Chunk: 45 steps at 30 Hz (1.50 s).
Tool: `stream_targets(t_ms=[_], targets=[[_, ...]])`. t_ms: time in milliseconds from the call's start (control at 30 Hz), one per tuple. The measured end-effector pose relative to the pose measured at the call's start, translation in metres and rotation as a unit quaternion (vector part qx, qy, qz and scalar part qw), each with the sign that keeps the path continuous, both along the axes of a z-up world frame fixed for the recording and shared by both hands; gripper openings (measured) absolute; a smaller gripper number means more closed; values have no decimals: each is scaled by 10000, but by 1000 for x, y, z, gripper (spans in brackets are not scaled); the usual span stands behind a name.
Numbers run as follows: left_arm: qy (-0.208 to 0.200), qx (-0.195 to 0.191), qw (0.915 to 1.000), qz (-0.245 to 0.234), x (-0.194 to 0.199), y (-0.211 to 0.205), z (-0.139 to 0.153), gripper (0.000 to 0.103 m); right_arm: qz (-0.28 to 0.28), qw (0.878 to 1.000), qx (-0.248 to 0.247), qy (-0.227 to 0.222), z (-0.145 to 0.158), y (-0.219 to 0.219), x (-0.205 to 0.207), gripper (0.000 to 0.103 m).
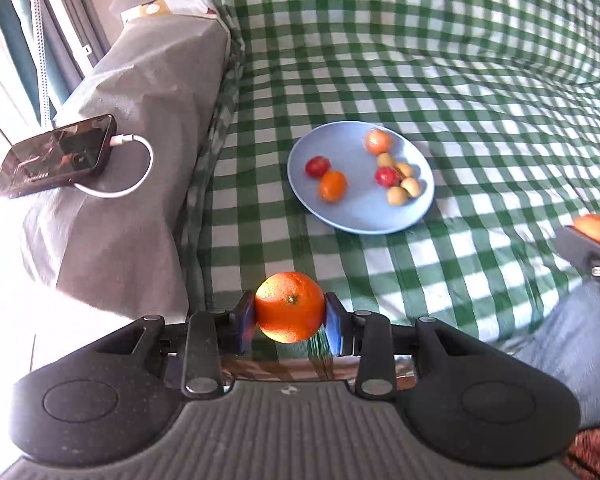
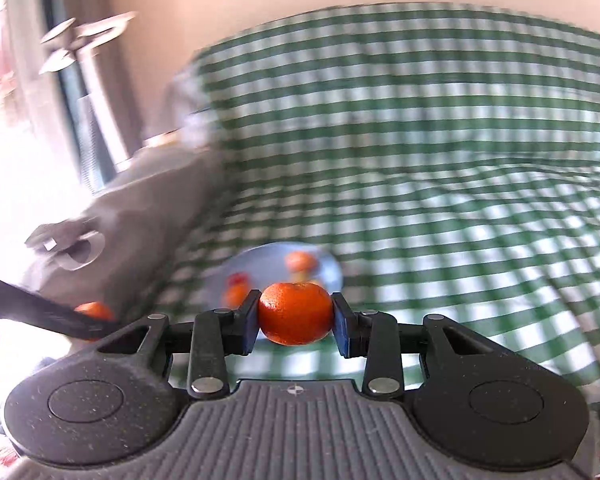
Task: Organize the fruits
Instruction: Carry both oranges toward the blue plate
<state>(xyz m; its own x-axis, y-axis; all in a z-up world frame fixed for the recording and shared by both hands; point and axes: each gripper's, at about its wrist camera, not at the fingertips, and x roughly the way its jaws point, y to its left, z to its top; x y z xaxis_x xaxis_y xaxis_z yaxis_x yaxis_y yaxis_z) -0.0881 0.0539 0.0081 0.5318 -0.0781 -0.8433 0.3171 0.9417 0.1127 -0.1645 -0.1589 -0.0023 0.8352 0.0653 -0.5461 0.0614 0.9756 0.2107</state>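
My left gripper is shut on an orange, held above the green checked cloth in front of the blue plate. The plate holds a small orange, two red fruits, a peach-coloured fruit and several small yellow fruits. My right gripper is shut on a tangerine, with the blurred plate just behind it. The right gripper with its tangerine also shows at the left wrist view's right edge. The left gripper's orange shows at the right wrist view's left.
A grey pillow lies left of the plate with a phone and white charging cable on it. The checked cloth covers the bed. A jeans-clad leg is at lower right. Curtains hang at far left.
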Motion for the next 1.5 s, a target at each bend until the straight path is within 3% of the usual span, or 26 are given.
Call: stream_targets(t_ms=[133,367,1033,1300,1500], targets=[[-186,-139,9997,-39,-17,9,1,39,316,9989,-310,143,6,31,-4,38],[-436,-244,9988,-4,-19,19,8,40,340,9973,-631,182,20,54,-16,38],[-527,-235,9983,86,-12,27,9,40,375,9943,-931,350,15,67,-8,38],[-468,-175,9987,83,6,22,7,40,366,9941,-903,475,9,64,3,38],[-220,-229,9993,171,48,7,7,40,350,9938,-953,445,6,57,31,38]])
